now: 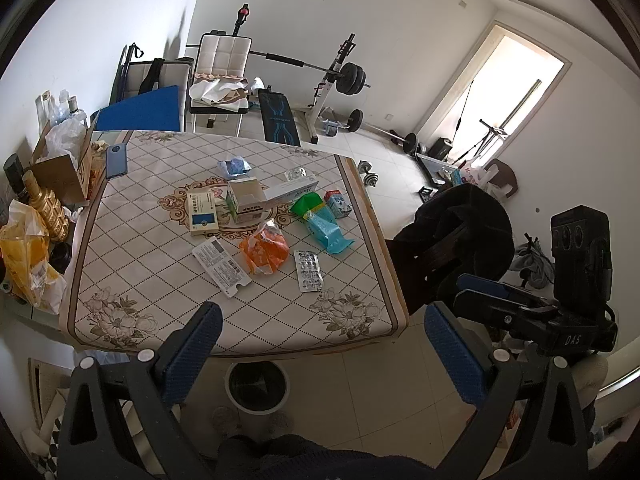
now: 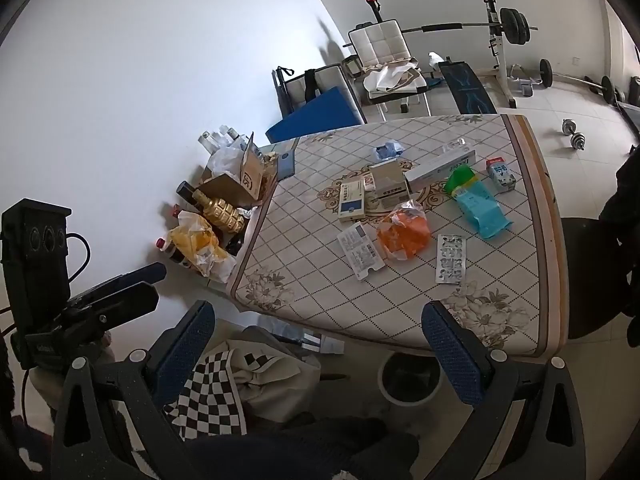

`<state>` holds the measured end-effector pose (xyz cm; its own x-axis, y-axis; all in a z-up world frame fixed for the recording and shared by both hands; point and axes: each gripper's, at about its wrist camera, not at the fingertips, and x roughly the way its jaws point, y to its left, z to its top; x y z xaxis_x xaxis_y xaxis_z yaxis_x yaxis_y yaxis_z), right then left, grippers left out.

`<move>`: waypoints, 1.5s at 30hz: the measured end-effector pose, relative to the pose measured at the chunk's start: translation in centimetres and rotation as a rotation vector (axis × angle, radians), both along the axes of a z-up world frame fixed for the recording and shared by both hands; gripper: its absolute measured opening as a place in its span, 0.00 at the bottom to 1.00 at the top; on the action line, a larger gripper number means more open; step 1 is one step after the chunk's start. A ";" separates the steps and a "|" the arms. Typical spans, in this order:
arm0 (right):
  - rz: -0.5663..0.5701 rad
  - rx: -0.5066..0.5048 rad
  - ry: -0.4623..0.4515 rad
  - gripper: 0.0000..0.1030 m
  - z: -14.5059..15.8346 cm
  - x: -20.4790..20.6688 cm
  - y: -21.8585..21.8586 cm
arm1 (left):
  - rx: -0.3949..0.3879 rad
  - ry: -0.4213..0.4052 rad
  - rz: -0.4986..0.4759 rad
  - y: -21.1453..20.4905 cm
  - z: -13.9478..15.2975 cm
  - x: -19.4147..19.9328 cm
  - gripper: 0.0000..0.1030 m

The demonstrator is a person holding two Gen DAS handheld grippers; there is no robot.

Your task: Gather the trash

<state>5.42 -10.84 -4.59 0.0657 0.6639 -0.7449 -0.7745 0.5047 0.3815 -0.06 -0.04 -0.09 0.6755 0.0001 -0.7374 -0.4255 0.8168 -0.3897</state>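
Trash lies on the patterned table: an orange wrapper, a silver blister pack, a white leaflet, a teal and green bag, medicine boxes and a blue crumpled wrapper. A round bin stands on the floor under the table's near edge. My left gripper is open and empty, held before the table above the bin. My right gripper is open and empty too, near the table's front corner; the orange wrapper and the bin show there.
A blue phone, a cardboard box, a gold bottle and a yellow bag crowd the left side. A dark chair stands right of the table. A checkered cloth lies low left. Gym equipment fills the back.
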 end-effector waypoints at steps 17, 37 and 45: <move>0.008 0.003 -0.001 1.00 0.1 -0.6 0.5 | -0.005 0.003 0.003 0.2 0.1 -0.1 1.00; 0.009 0.004 0.002 1.00 0.2 -0.5 0.6 | -0.017 -0.002 0.000 0.9 -0.1 0.0 1.00; -0.031 0.005 0.005 1.00 0.2 -0.3 0.9 | 0.031 0.024 -0.002 1.4 -0.2 1.0 1.00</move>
